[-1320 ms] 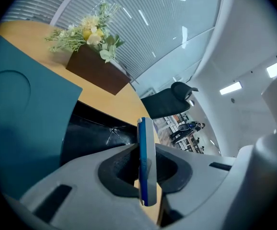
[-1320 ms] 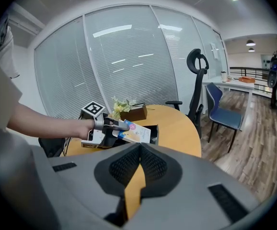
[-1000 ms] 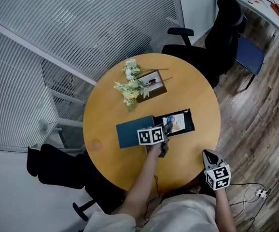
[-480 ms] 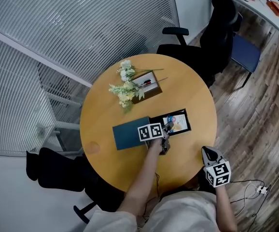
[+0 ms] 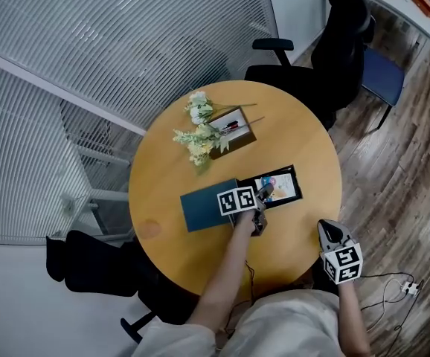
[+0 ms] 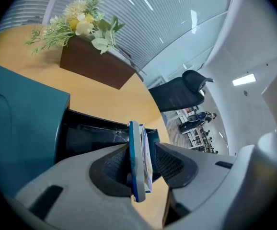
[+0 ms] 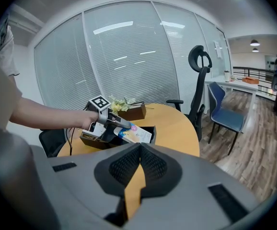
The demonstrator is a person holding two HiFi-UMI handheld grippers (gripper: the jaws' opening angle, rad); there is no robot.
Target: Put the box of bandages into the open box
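Observation:
The box of bandages [image 5: 280,185], flat and blue with a colourful face, lies tilted over the black open box [image 5: 295,174] on the round wooden table [image 5: 304,136]. My left gripper [image 5: 262,194] is at the box's near-left end, beside the teal lid [image 5: 204,207]. In the left gripper view the bandage box [image 6: 139,176] stands edge-on between the jaws, which are opening: it leans on the left pad, and a gap shows at the right pad. My right gripper [image 5: 327,231] hangs off the table's near-right edge. Its jaws [image 7: 141,150] are shut on nothing.
A brown planter with pale flowers [image 5: 213,128] stands at the table's far side. A black office chair [image 5: 326,47] and a blue chair [image 5: 382,76] are behind the table, and another black chair [image 5: 88,262] is at the near left. A slatted glass wall [image 5: 126,36] runs along the left.
My left gripper stays at the open box with the bandage box between its jaws. The right gripper has hardly moved. The head view has shifted slightly.

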